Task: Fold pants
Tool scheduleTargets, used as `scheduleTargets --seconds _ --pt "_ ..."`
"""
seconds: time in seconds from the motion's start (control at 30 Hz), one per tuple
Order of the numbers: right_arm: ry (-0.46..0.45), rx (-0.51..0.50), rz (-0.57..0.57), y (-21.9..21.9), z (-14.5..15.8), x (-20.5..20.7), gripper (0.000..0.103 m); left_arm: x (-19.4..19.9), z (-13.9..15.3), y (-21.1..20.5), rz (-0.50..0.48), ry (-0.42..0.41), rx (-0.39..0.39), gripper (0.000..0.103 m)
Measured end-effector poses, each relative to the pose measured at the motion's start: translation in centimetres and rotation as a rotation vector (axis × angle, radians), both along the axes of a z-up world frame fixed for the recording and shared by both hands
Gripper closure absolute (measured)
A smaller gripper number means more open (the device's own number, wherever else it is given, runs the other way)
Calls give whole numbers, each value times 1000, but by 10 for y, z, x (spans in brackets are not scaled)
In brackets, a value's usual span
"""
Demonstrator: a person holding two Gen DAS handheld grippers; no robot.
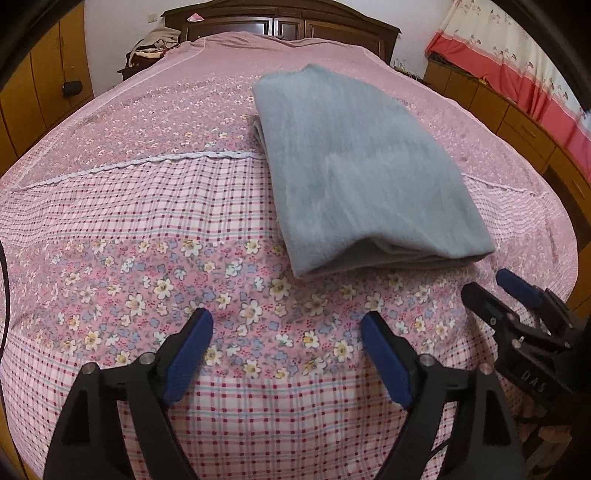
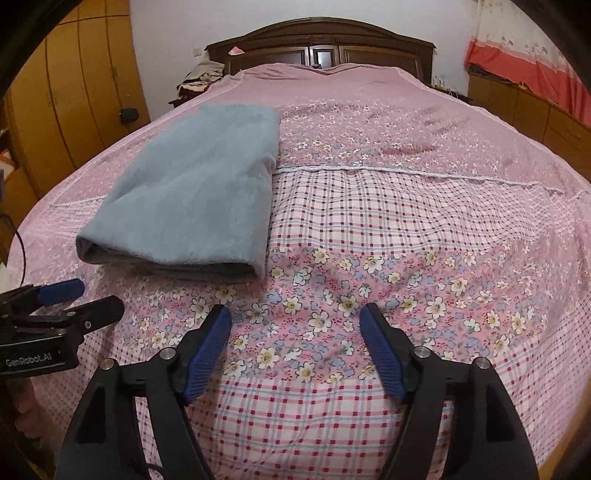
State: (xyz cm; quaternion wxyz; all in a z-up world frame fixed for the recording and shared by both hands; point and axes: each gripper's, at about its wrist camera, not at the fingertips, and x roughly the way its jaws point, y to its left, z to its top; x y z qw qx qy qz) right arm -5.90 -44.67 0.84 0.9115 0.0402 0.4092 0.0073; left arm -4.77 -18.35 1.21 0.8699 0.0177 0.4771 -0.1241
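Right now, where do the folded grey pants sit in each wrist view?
Left wrist: the pants lie right of centre, beyond the open left gripper.
Right wrist: the pants lie left of centre, beyond the open right gripper.
Shared landmark: the dark wooden headboard.

Home bedroom. Double bed under a pink floral-and-plaid bedspread, dark carved wooden headboard at its far edge against a white wall. Orange-brown wooden wardrobe along the left side, low wooden cabinets along the right, red-and-cream floral curtain above them.
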Motion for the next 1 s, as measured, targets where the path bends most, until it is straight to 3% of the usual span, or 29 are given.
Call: scheduleTargets --seconds 1.0 --pt "-3 4 6 0 -2 2 26 -5 -9 -16 9 -9 16 14"
